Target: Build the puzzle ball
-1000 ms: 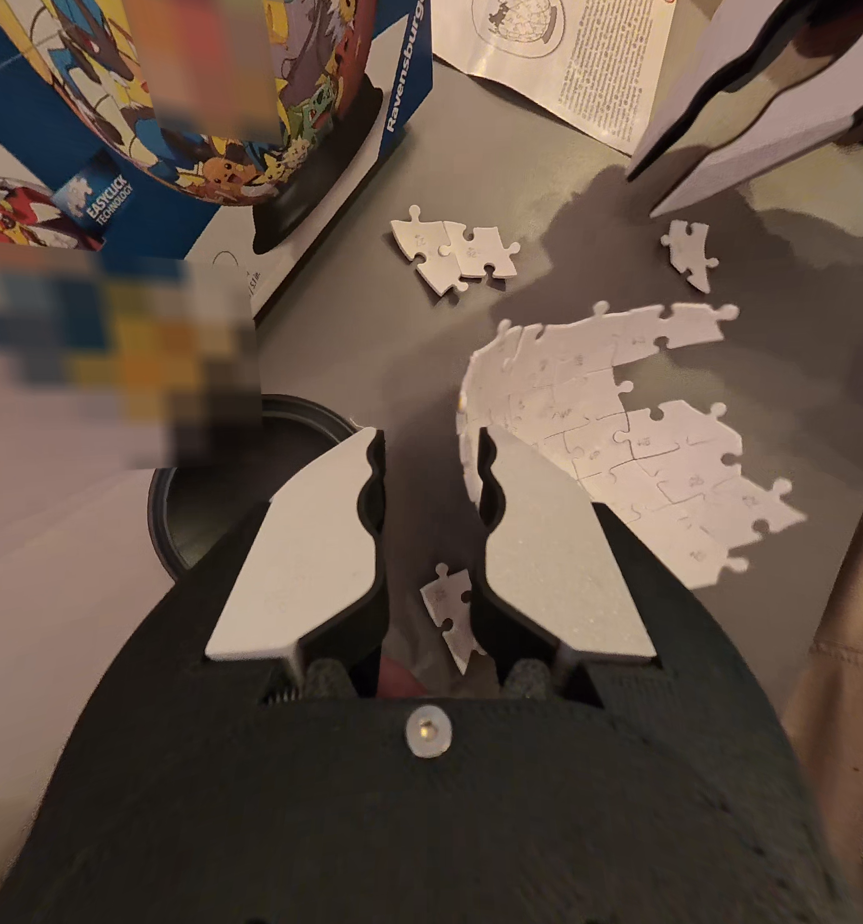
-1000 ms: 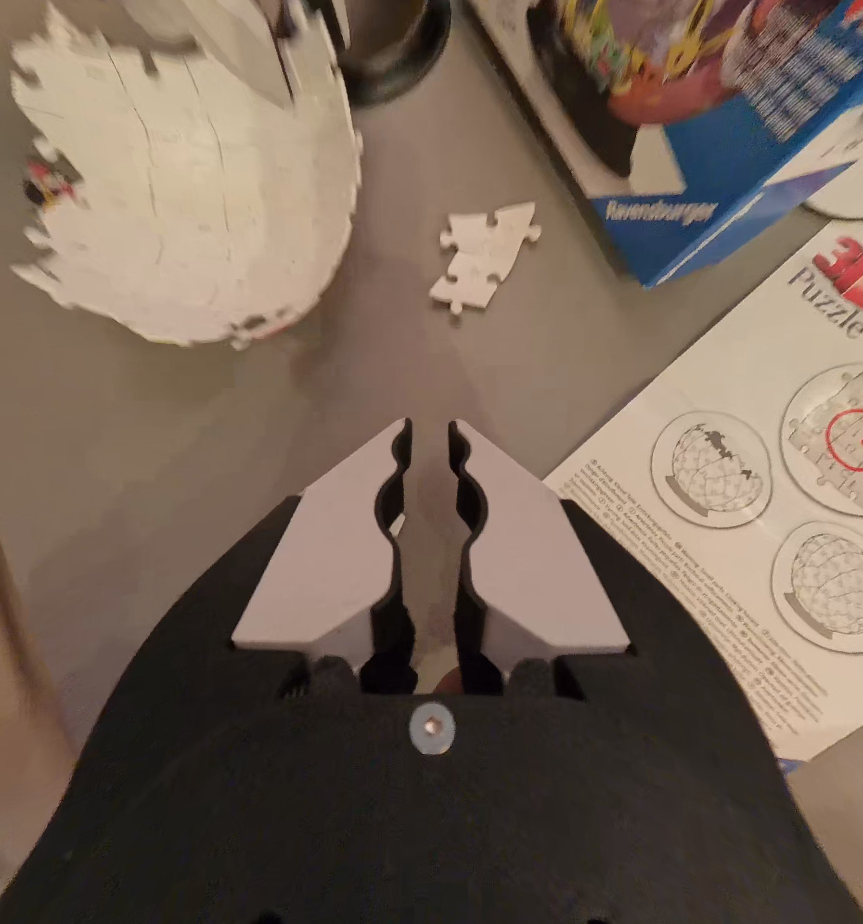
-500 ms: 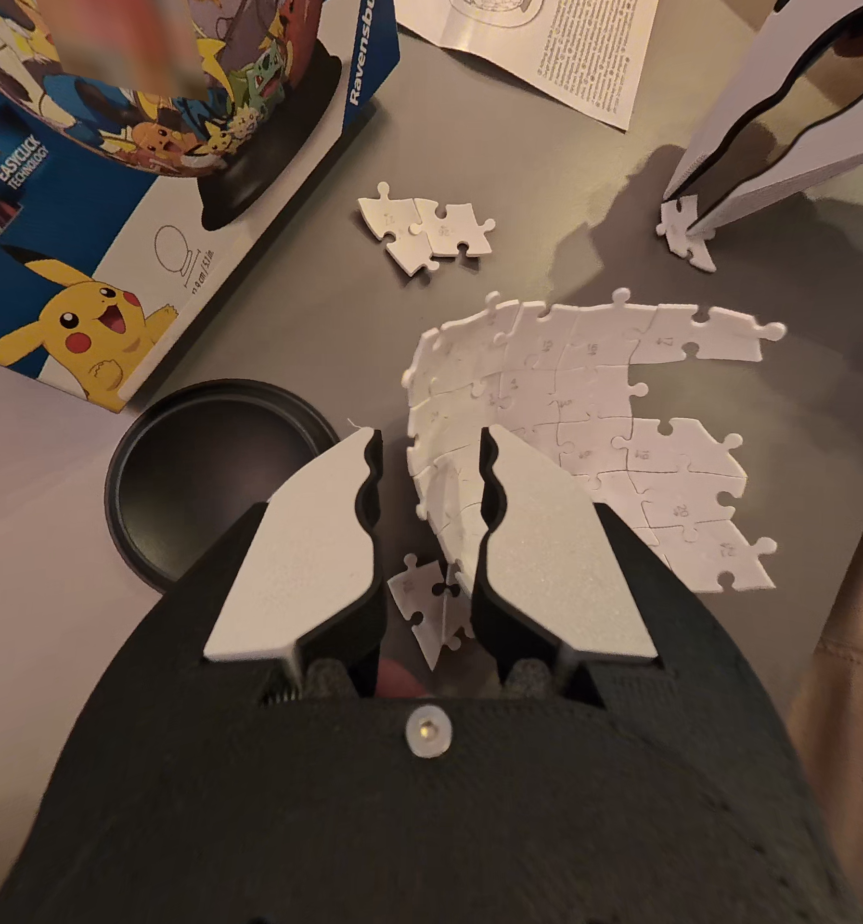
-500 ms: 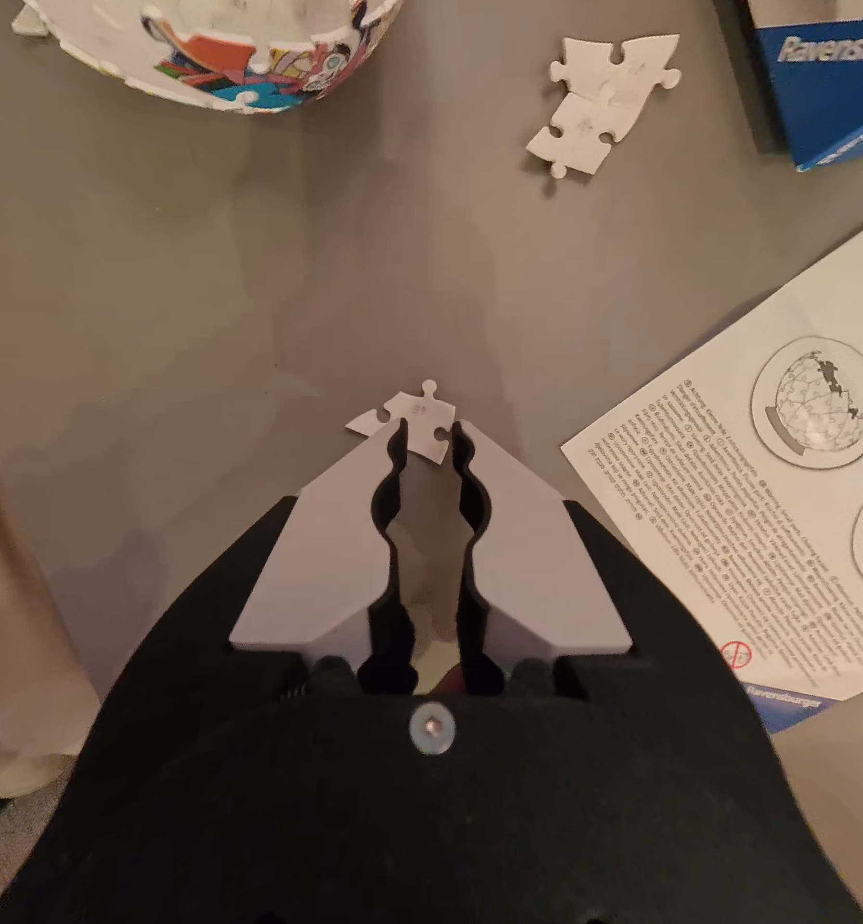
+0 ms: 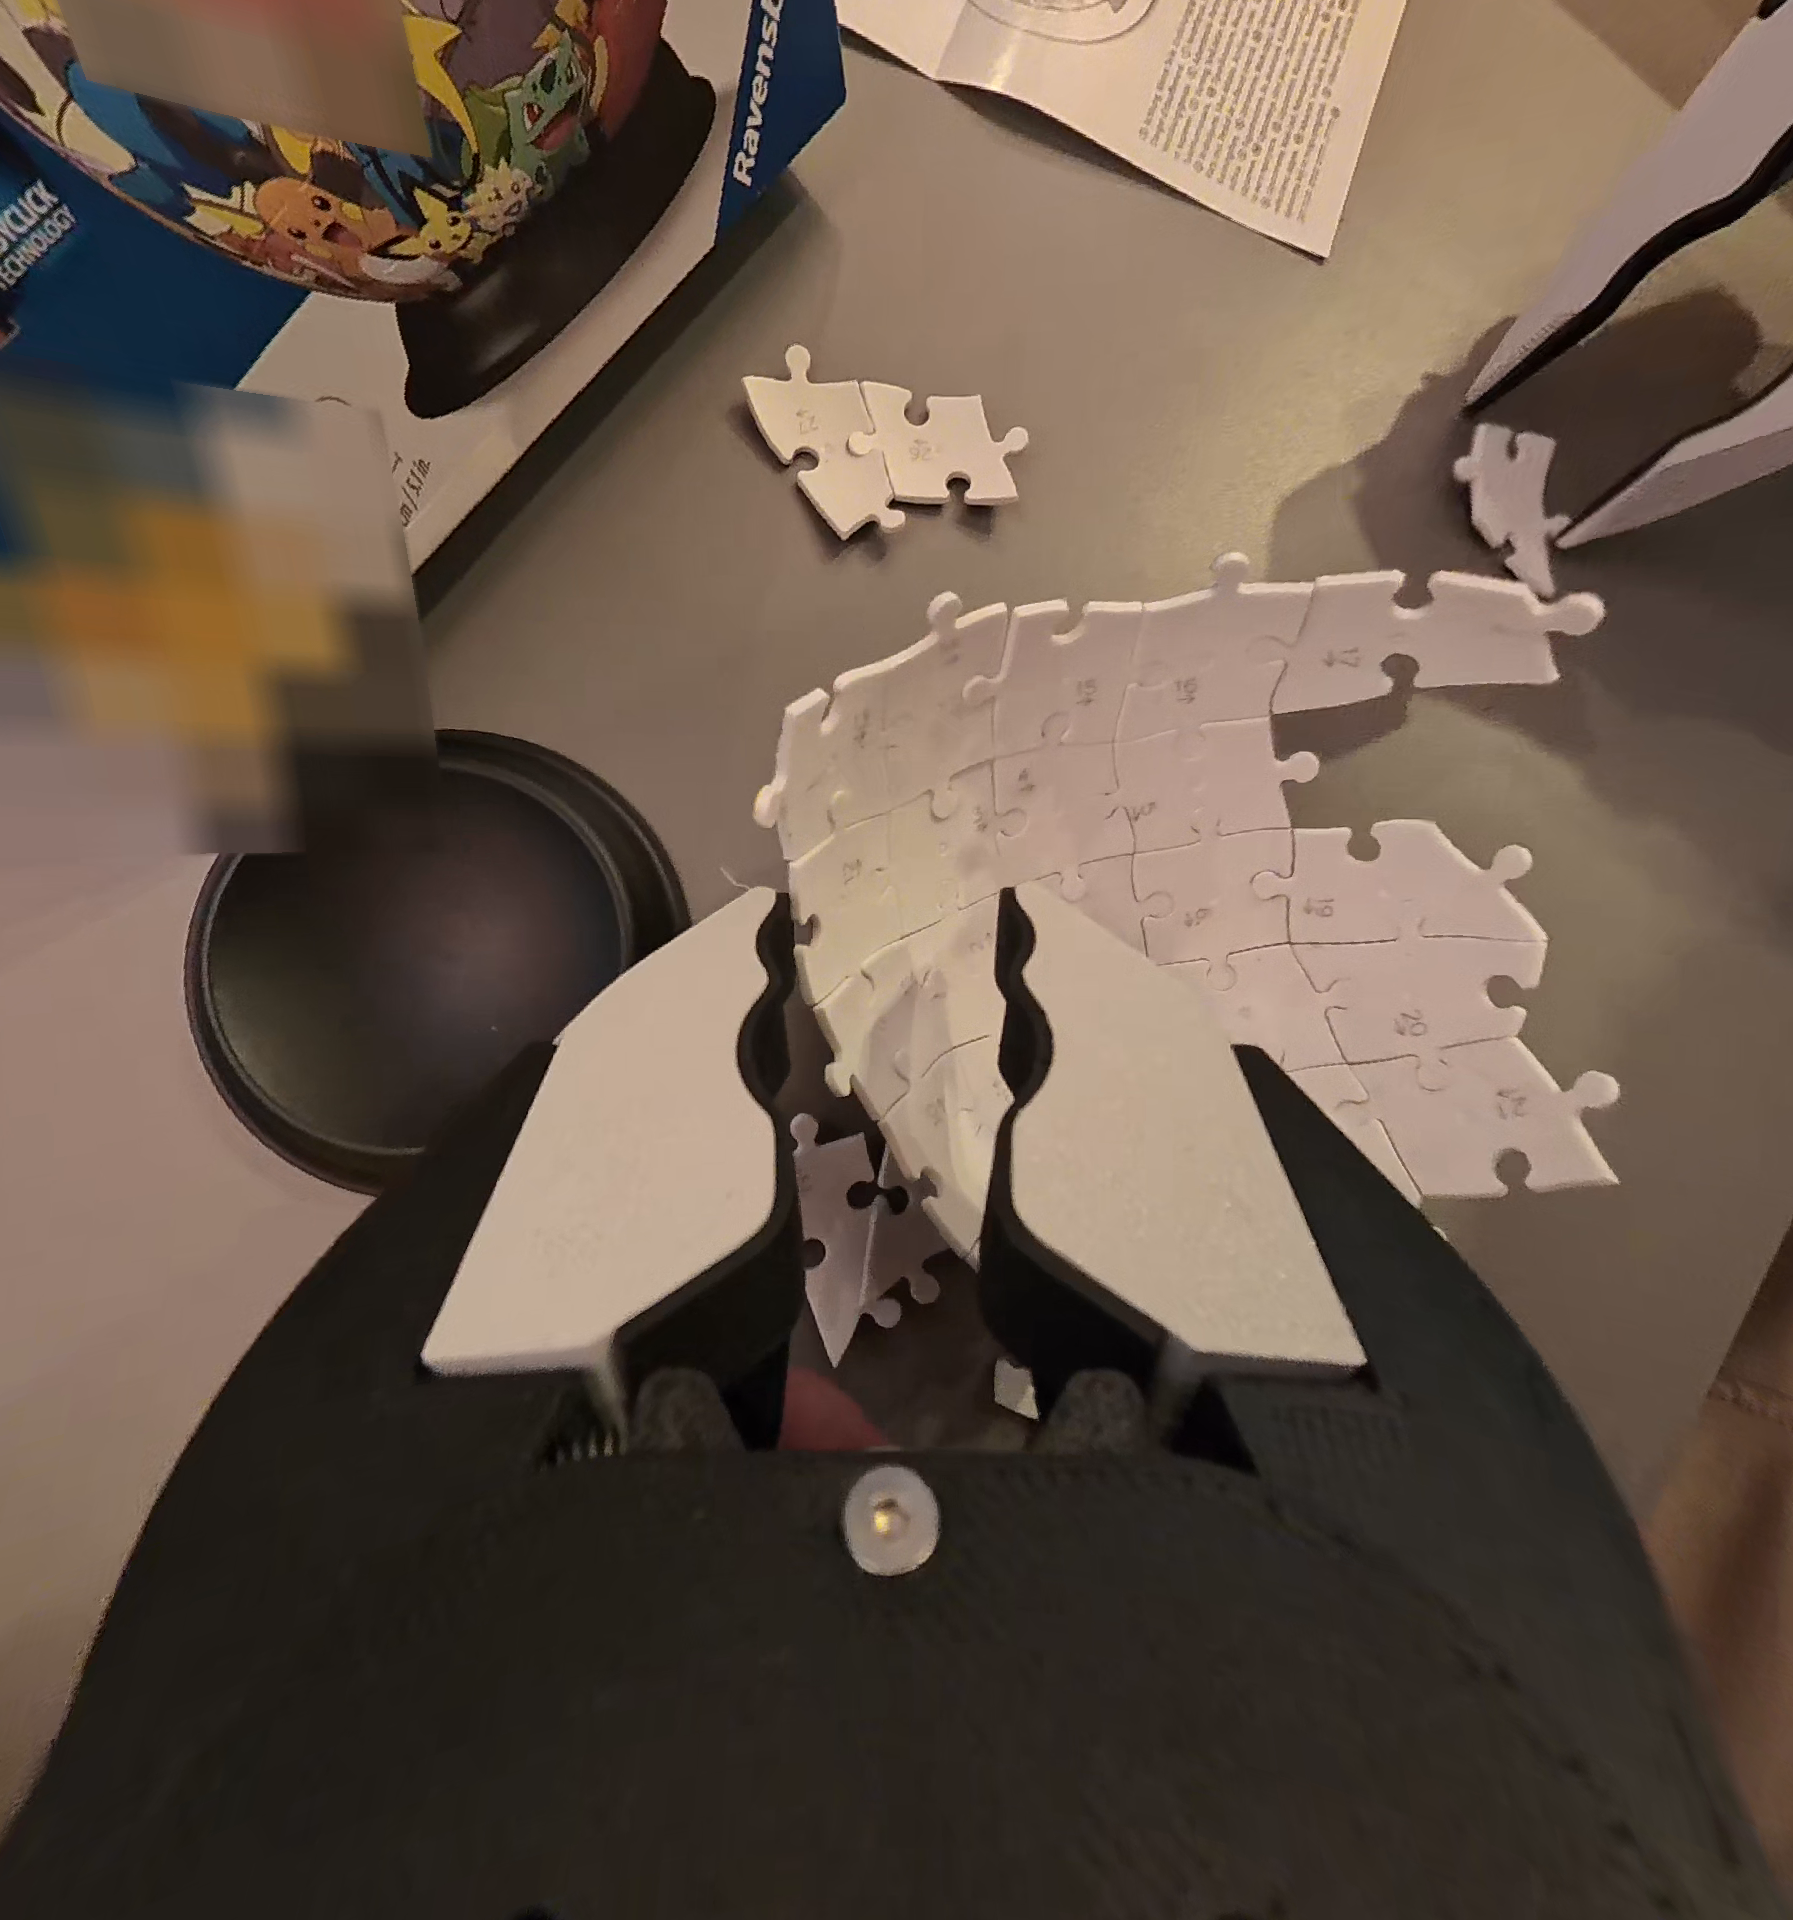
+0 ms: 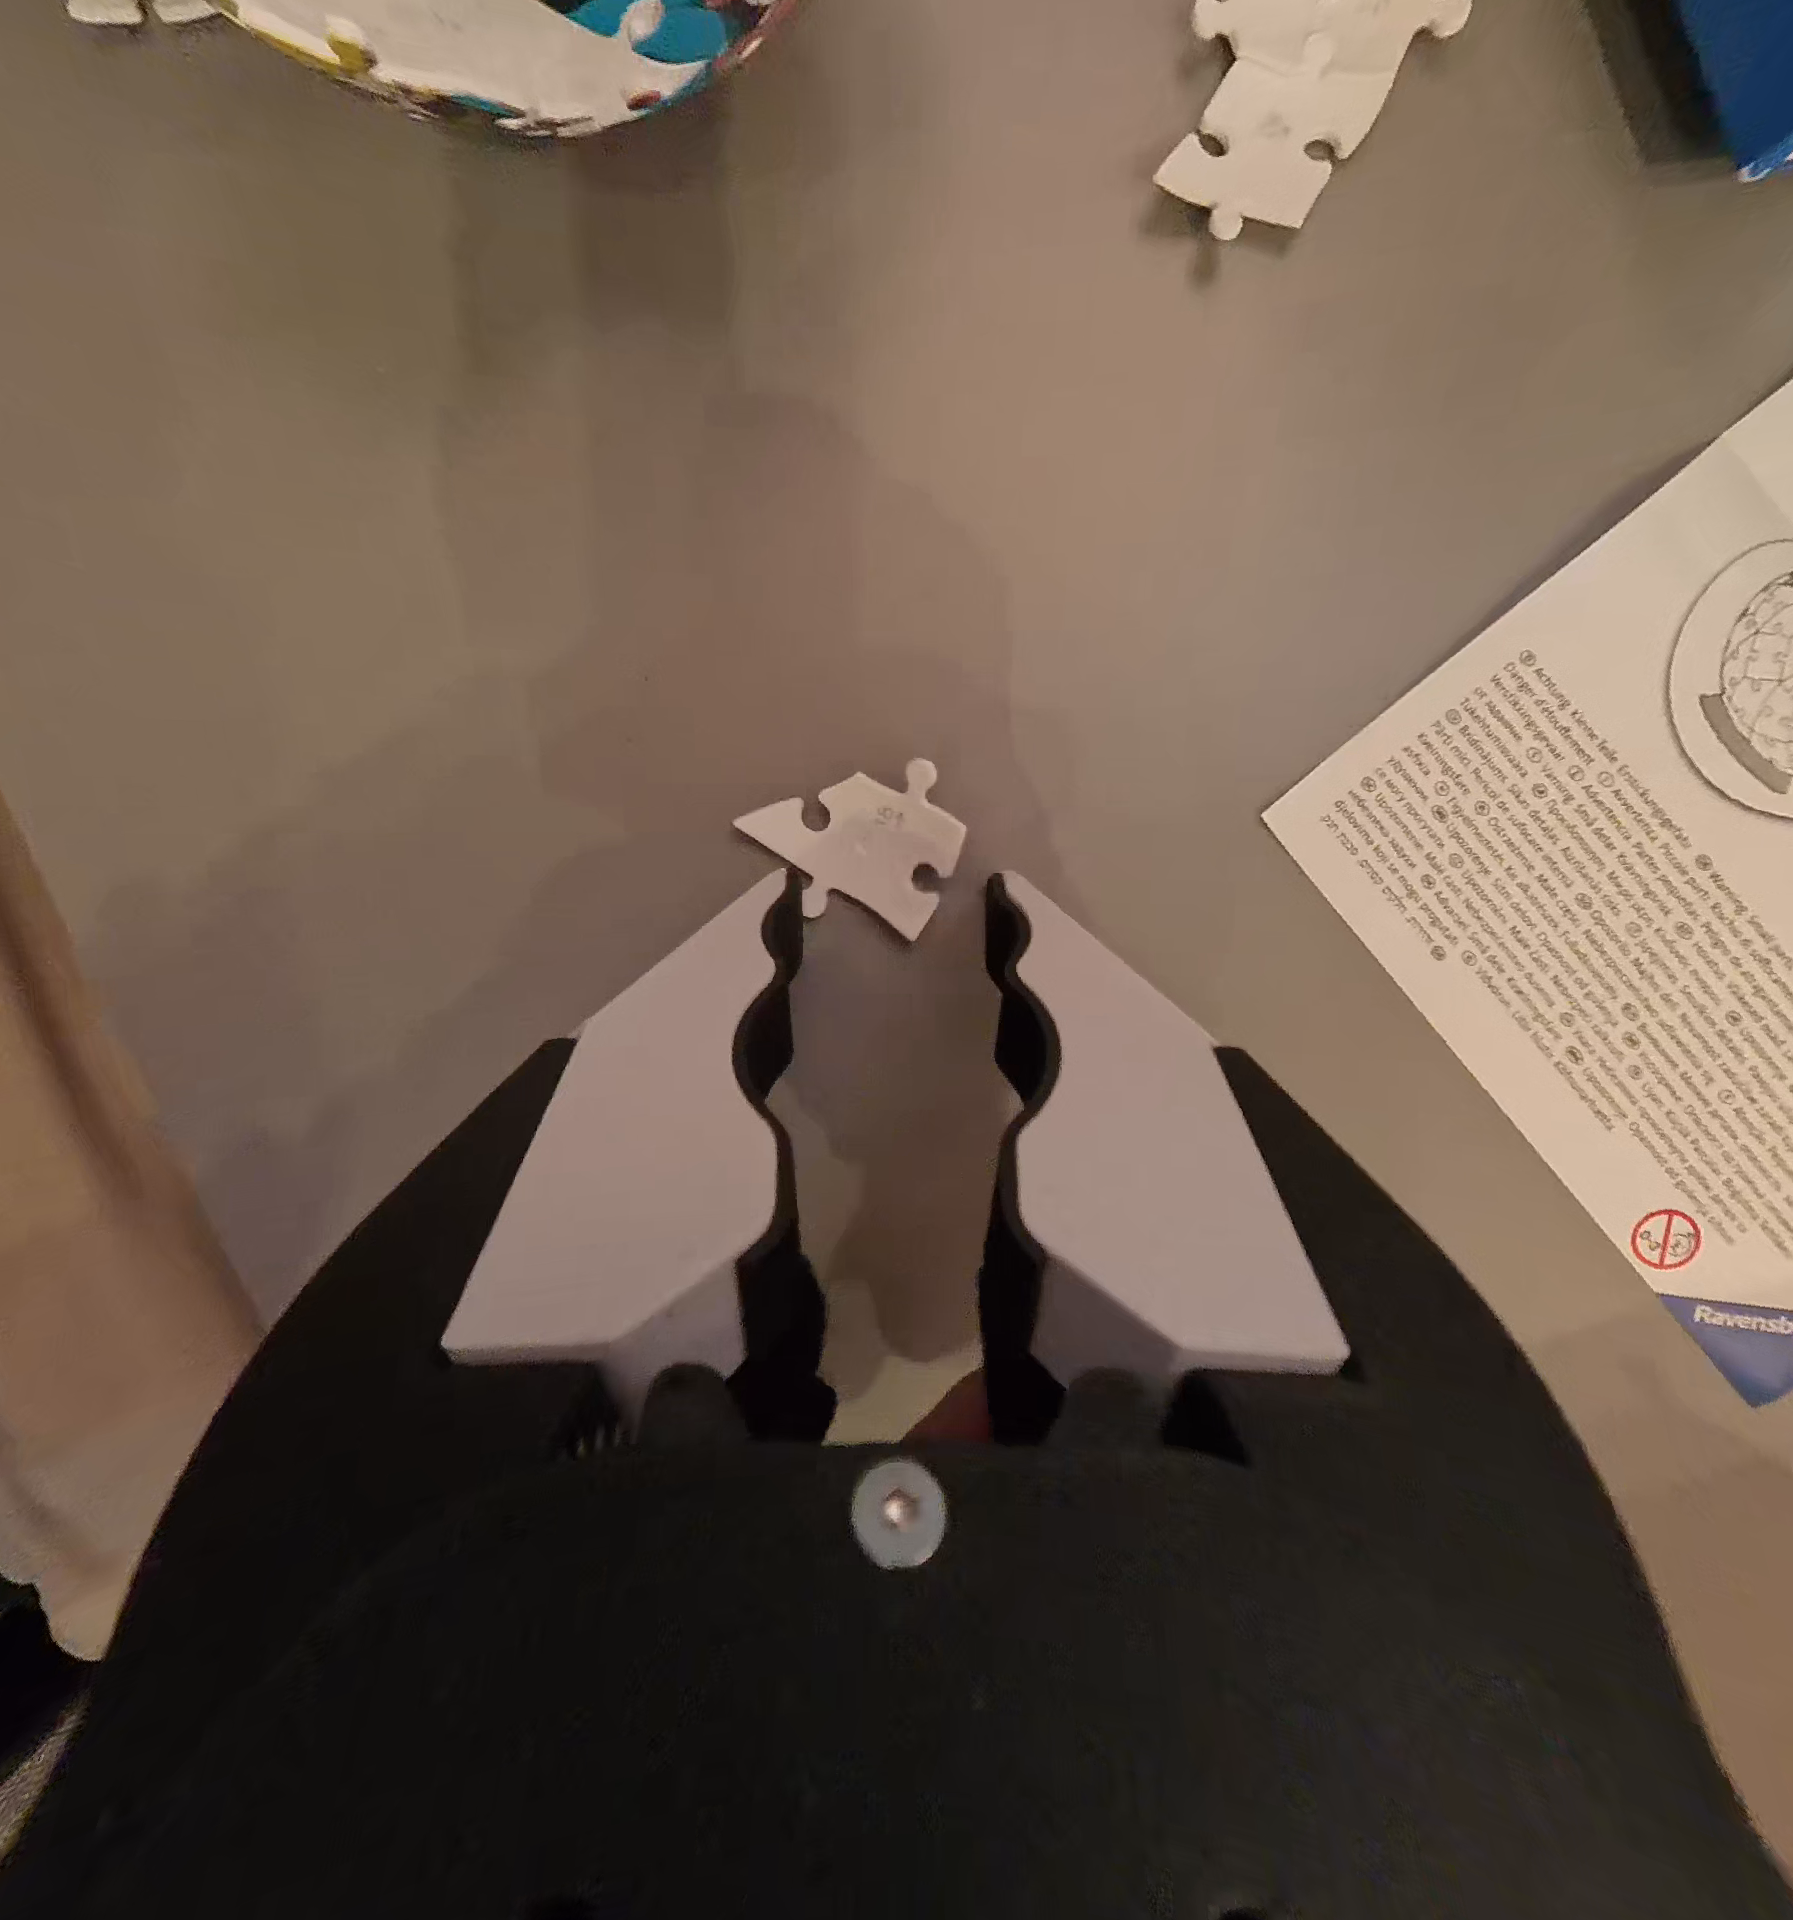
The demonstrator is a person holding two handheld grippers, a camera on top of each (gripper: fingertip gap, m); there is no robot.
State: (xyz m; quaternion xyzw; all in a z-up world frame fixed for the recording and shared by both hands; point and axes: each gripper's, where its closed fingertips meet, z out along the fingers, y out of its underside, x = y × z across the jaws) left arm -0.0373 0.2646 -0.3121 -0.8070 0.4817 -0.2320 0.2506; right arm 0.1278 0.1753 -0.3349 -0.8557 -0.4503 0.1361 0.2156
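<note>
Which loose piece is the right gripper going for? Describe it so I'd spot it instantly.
Start from the leaflet on the grey table. Left of it, a single piece lies white side up at the open right gripper. Unlike the joined pieces farther off, it's alone.

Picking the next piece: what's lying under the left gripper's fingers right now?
Between the left gripper's fingers sits the curved shell's near edge, with a loose piece lower down. Whatever lies under the fingers themselves and the black body is covered.

Grey table (image 6: 456, 520) bare in middle; beige cloth (image 6: 30, 1143) at its left edge
</note>
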